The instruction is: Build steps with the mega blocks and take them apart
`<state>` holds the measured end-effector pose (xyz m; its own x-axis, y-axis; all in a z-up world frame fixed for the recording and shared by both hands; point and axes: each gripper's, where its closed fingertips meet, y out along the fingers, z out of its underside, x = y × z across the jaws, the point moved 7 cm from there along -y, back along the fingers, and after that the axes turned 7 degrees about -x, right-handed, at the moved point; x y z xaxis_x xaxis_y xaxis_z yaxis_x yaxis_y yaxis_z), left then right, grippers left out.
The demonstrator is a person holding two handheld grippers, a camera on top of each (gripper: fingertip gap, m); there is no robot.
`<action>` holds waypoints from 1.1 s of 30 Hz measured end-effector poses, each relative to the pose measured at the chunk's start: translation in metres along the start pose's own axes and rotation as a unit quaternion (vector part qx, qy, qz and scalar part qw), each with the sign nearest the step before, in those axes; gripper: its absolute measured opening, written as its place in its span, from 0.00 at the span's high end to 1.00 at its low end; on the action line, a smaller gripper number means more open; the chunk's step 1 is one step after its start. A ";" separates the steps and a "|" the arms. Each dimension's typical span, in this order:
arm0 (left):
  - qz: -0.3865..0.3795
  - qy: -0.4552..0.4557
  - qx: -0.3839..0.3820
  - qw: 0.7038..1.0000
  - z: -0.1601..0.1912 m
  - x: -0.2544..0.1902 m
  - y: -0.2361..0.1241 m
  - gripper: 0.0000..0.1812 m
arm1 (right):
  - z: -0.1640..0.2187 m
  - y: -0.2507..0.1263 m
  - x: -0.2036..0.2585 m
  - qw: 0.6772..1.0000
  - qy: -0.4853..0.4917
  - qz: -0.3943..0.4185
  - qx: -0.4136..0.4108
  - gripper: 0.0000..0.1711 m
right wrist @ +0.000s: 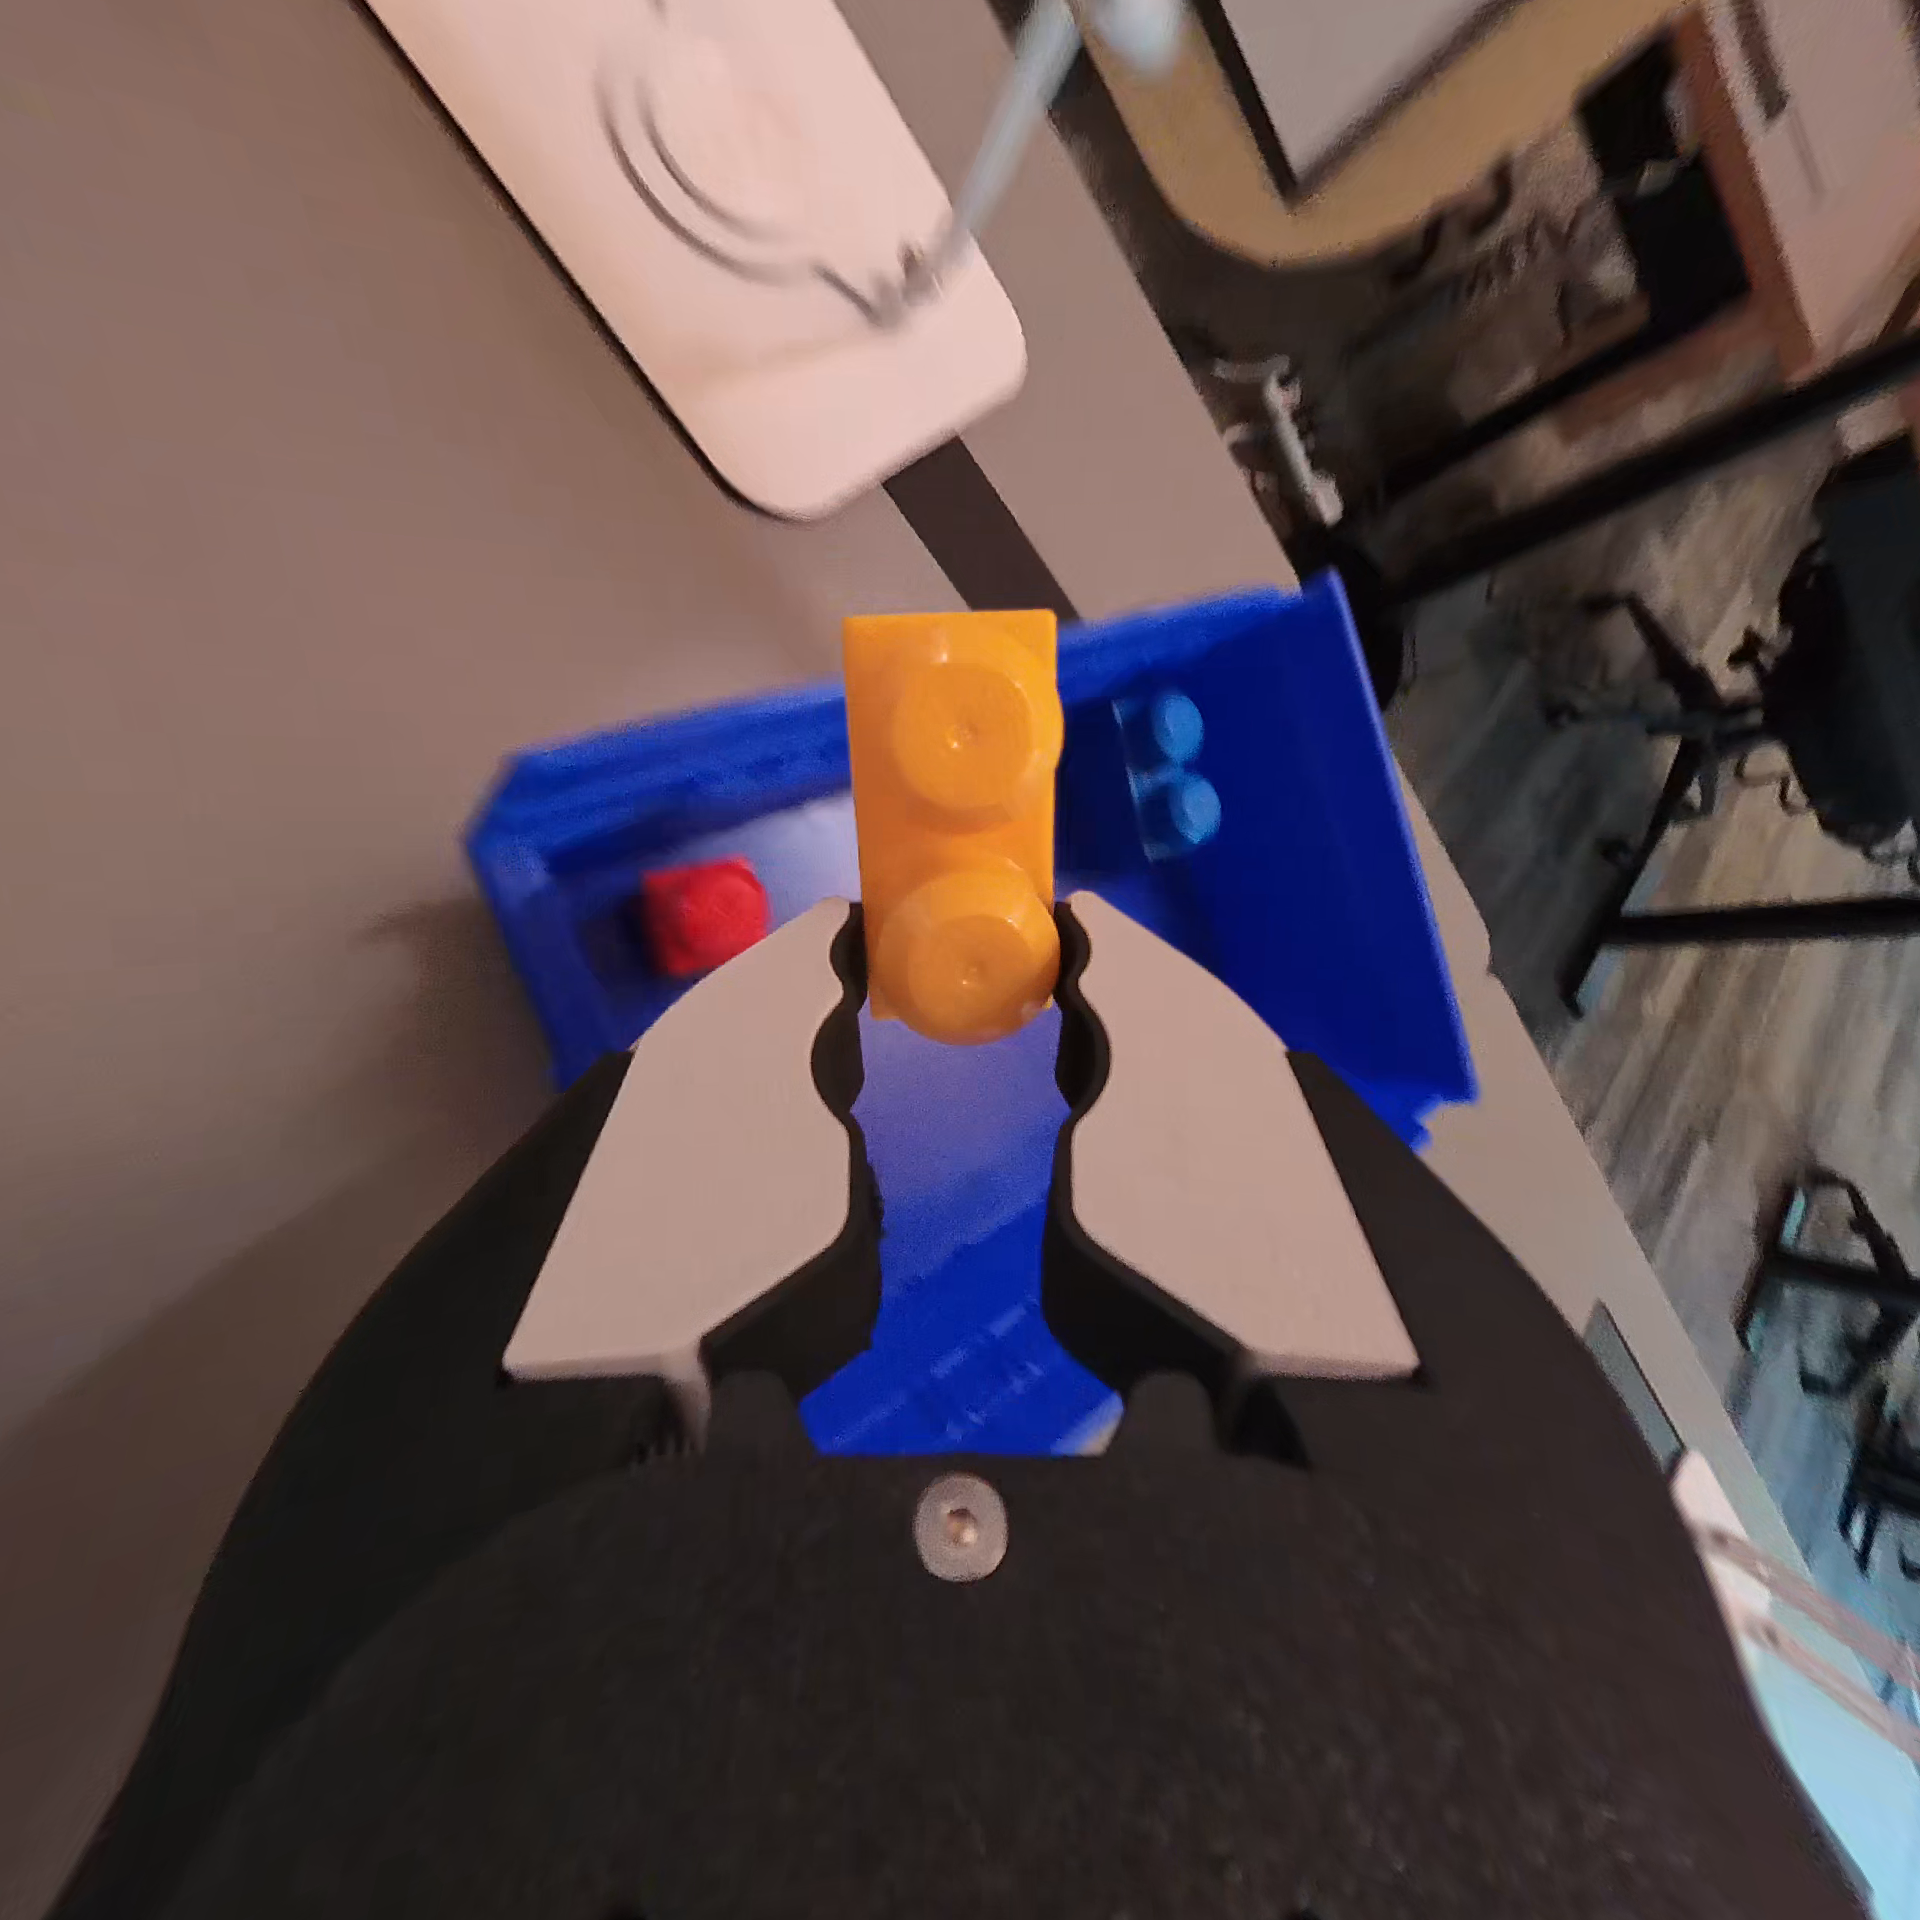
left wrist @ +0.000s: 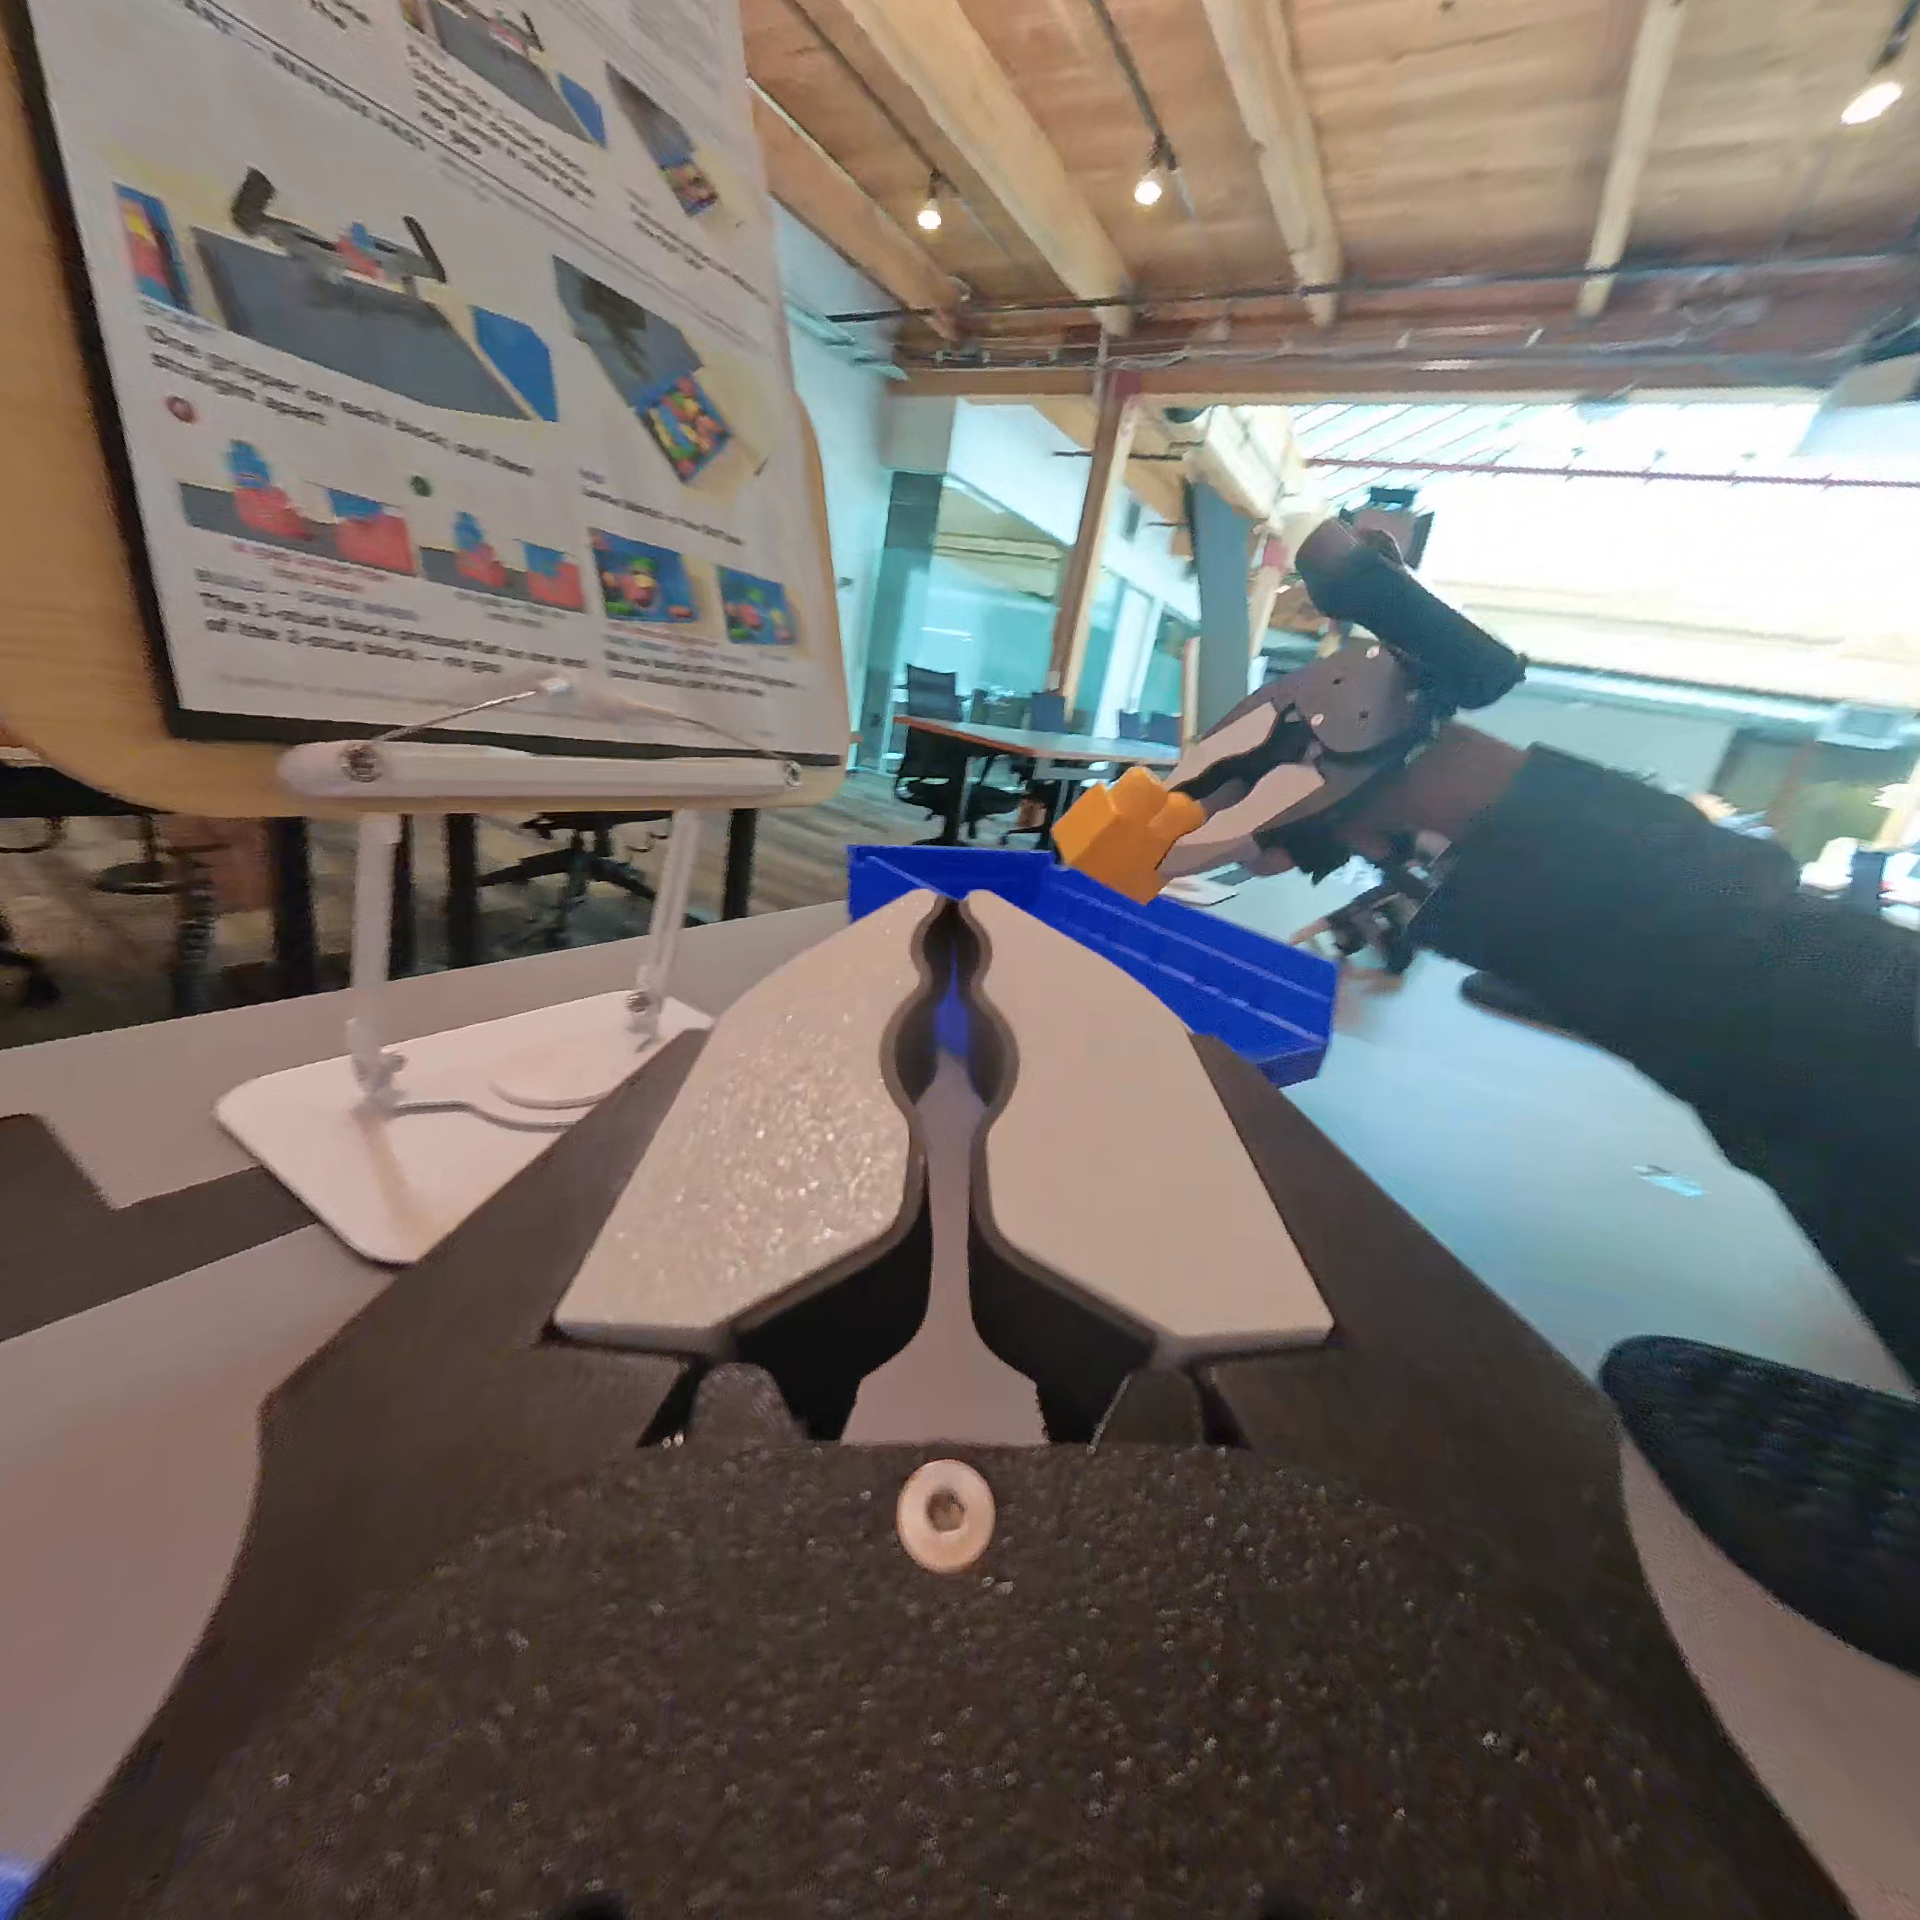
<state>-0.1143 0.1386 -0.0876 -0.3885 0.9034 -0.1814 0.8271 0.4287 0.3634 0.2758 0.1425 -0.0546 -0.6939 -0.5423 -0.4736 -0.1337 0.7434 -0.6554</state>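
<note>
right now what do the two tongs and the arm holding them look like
Both the left tongs and the right tongs have pale grey, wavy-edged fingers on a black grainy body with one silver screw. Seen from the left wrist view, the right tongs show a brown body with a black handle, and the person's sleeve is black.

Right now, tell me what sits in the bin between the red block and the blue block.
The orange block, held above the bin by the right gripper, crosses that stretch in the right wrist view. Beneath it, only bare bin floor shows.
</note>
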 end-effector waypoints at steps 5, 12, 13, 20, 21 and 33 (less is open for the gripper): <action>-0.053 0.043 0.016 0.998 0.007 0.006 0.000 1.00 | 0.039 0.028 -0.051 0.995 0.048 -0.047 0.068 0.80; -0.066 0.068 0.050 0.994 0.020 0.011 0.001 1.00 | 0.079 0.066 -0.088 0.983 0.084 -0.102 0.130 0.80; -0.068 0.072 0.053 0.994 0.021 0.011 0.001 1.00 | 0.082 0.071 -0.091 0.981 0.086 -0.104 0.137 0.80; -0.070 0.094 0.070 0.991 0.026 0.010 0.002 1.00 | 0.101 0.105 -0.104 0.974 0.071 -0.125 0.177 0.80; -0.070 0.096 0.071 0.990 0.027 0.010 0.002 1.00 | 0.103 0.109 -0.106 0.973 0.067 -0.127 0.183 0.80; -0.058 0.113 0.077 0.989 0.031 0.009 0.003 1.00 | 0.095 0.142 -0.118 0.967 0.040 -0.141 0.207 0.82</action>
<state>-0.1029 0.1482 -0.1161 -0.5516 0.8341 0.0013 0.8164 0.5395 0.2060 0.4064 0.2752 -0.1479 -0.7261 -0.6562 -0.2055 -0.0423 0.3410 -0.9391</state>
